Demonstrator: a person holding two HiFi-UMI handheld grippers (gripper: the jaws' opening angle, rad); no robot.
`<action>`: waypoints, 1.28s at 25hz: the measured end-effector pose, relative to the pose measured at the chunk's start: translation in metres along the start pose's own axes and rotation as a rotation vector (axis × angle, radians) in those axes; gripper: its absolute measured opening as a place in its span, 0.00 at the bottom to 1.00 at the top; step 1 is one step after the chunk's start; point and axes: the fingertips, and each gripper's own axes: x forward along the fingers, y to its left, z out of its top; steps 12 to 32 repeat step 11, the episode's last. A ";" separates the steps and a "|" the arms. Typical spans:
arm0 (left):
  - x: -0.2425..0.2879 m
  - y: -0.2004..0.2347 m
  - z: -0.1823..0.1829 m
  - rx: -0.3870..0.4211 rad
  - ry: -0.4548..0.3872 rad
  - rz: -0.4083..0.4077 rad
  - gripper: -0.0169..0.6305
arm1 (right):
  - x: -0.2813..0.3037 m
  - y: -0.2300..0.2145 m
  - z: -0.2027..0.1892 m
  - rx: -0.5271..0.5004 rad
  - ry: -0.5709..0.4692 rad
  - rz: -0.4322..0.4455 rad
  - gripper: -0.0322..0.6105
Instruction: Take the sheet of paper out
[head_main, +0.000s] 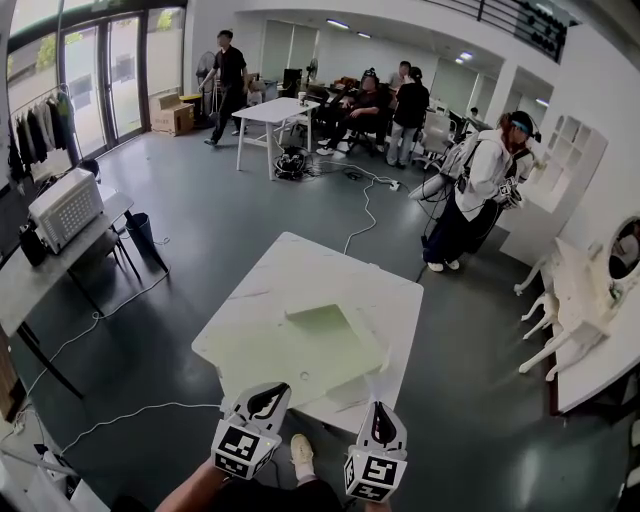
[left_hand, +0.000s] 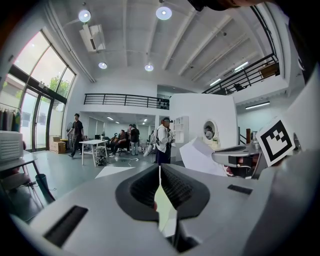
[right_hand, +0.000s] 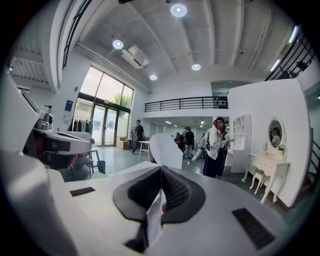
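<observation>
Open office, grey floor, white table (head_main: 300, 262) right in front of you. People are standing and sitting around a smaller table (head_main: 272, 110) at the back, well clear of your work.

Your left gripper (head_main: 278, 390) is at the table's near edge. Its jaws are clamped on the near edge of the pale green folder (head_main: 300, 350); a green strip shows between the pads in the left gripper view. The folder lies flat on the table, with one flap lifted near the middle.

Your right gripper (head_main: 381, 408) is just beside the left one, at the folder's near right corner. Its jaws are pressed together on the white sheet of paper (right_hand: 165, 146). The sheet sticks up past the jaw tips, slightly curled, and its lower part hangs behind the pads. Can't tell whether any of it is inside the folder.

Both grippers point roughly level, tilted slightly down towards the table.
</observation>
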 end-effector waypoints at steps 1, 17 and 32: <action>0.001 0.000 0.000 -0.001 0.001 0.000 0.07 | 0.000 -0.001 0.000 0.001 0.001 0.000 0.08; 0.001 -0.001 -0.002 -0.001 0.005 0.001 0.07 | 0.000 -0.002 -0.003 -0.006 0.007 0.003 0.08; 0.001 -0.001 -0.002 -0.001 0.005 0.001 0.07 | 0.000 -0.002 -0.003 -0.006 0.007 0.003 0.08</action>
